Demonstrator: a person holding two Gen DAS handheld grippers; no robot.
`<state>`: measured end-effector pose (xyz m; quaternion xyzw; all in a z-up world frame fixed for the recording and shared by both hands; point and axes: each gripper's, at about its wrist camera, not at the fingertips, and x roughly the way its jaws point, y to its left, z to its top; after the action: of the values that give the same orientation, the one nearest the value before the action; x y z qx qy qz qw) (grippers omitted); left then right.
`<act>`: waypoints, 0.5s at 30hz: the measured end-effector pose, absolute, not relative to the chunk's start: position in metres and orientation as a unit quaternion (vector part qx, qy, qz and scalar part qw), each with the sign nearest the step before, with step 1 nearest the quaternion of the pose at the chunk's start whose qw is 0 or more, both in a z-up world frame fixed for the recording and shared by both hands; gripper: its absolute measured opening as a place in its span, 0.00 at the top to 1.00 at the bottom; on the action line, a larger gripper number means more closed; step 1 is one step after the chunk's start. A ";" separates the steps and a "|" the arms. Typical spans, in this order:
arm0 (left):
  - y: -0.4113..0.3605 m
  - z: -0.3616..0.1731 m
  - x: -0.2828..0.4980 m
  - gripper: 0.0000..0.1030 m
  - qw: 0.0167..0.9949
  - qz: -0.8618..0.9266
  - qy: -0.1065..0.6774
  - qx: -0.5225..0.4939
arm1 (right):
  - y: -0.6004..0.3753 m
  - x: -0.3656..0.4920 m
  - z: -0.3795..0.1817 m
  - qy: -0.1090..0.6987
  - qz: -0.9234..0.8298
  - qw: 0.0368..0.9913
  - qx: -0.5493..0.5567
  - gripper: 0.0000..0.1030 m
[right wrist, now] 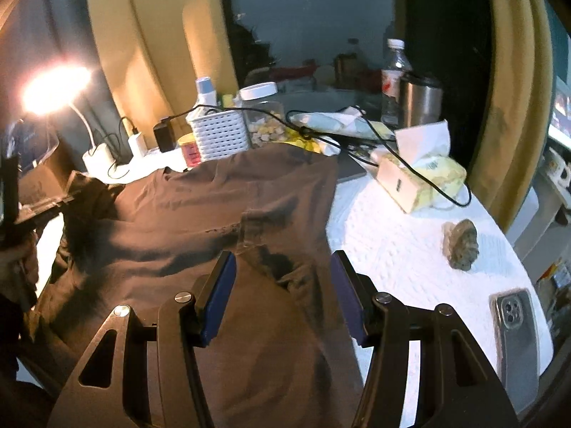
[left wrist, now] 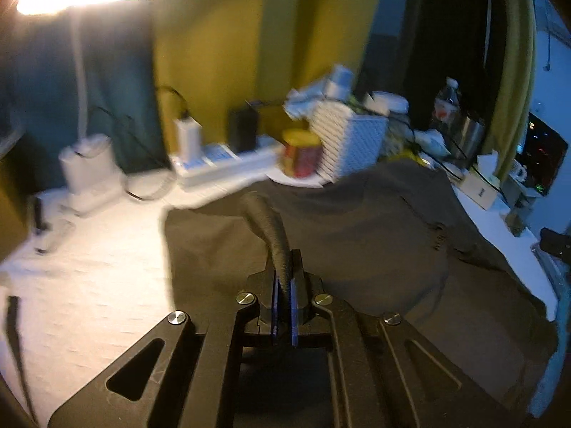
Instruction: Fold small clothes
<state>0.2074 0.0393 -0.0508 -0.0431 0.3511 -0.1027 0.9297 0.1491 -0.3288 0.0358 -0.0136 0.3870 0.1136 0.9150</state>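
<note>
A dark brown garment (right wrist: 200,214) lies spread on the white table (right wrist: 403,249); it also shows in the left wrist view (left wrist: 374,221). My left gripper (left wrist: 284,278) is shut on a raised fold of the garment's edge (left wrist: 266,221), lifted above the cloth. In the right wrist view the left gripper (right wrist: 57,203) shows at the garment's far left corner. My right gripper (right wrist: 282,274) is open, its blue pads (right wrist: 219,296) on either side of a wrinkled part of the garment, just above the cloth.
A lit desk lamp (right wrist: 53,89), chargers and a power strip (left wrist: 221,160), a white basket (right wrist: 219,135), a jar (left wrist: 301,153), bottles, a steel cup (right wrist: 421,100) and a tissue box (right wrist: 421,174) line the back. A stone (right wrist: 460,244) and a phone (right wrist: 517,339) lie at right.
</note>
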 end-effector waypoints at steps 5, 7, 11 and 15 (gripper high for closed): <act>0.024 -0.064 0.215 0.52 0.909 -0.134 0.389 -0.067 | -0.345 0.149 0.024 0.395 0.108 0.912 0.006 0.44; 0.027 -0.060 0.206 0.25 0.906 -0.143 0.389 -0.087 | -0.350 0.151 0.020 0.399 0.106 0.911 0.011 0.44; 0.046 -0.048 0.184 0.24 0.909 -0.134 0.384 -0.092 | -0.352 0.156 0.012 0.405 0.107 0.908 0.019 0.44; 0.079 -0.050 0.167 0.24 0.912 -0.093 0.389 -0.096 | -0.346 0.162 0.005 0.410 0.115 0.904 0.018 0.44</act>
<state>0.1668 0.0786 -0.0503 -0.0957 0.3887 -0.0934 0.9116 0.1623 -0.3465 0.0055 0.0185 0.4104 0.1149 0.9044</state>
